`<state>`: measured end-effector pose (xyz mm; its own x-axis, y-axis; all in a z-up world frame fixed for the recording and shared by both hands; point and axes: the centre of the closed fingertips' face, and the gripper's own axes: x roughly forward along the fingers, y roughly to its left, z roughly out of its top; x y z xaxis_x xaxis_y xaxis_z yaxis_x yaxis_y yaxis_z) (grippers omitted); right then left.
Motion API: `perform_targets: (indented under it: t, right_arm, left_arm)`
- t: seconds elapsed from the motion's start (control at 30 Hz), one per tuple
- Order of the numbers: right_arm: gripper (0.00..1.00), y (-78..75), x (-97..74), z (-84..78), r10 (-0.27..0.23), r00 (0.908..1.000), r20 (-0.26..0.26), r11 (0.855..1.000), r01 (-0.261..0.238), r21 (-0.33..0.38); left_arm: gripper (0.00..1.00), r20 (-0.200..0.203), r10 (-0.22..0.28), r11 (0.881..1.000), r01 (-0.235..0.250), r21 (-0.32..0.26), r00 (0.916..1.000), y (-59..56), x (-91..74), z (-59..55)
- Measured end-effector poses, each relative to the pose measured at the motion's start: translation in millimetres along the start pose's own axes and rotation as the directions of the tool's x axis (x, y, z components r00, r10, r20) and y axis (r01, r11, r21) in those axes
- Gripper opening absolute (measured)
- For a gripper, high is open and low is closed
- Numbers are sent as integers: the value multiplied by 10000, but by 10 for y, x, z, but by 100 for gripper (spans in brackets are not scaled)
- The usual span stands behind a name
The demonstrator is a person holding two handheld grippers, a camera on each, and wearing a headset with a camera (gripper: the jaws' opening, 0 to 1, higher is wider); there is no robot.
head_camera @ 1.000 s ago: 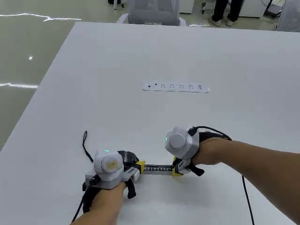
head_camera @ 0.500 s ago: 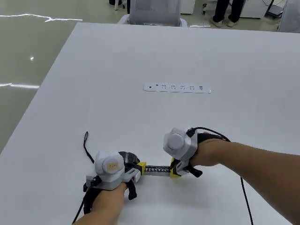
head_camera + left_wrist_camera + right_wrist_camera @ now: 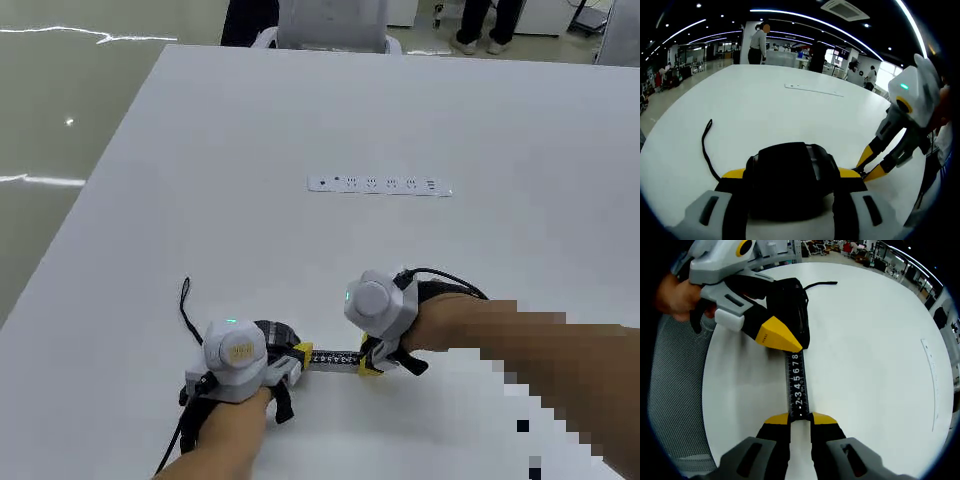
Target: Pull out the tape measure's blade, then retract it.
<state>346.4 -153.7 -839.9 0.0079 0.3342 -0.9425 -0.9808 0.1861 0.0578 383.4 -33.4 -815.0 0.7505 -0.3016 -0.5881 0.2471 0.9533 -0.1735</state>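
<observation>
Head view: both my tongs hold the tape measure point(image 3: 275, 338), low in the frame on the white table point(image 3: 300, 120).
Left tongs point(image 3: 790, 175), at the lower left, are spread just wide enough to clamp the black case point(image 3: 792, 310), I judge to pin it so a pull can't drag it. Right tongs point(image 3: 800, 418), just right of it, are nipped almost shut on the tip of the blade point(image 3: 796, 385). Only a short stretch is out, lying flat and straight between the two. The strap point(image 3: 183, 305) trails loose toward the upper left, clear of the blade.
</observation>
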Motion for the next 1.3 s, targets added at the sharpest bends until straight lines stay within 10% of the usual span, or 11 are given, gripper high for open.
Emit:
perform_targets:
  t: [1.3]
  right_arm:
    - [14,21,103,244,46,9998,192,9998,-42,-217]
  left_arm:
    - [66,4,-28,10000,28,-6,10000,3,0,-9]
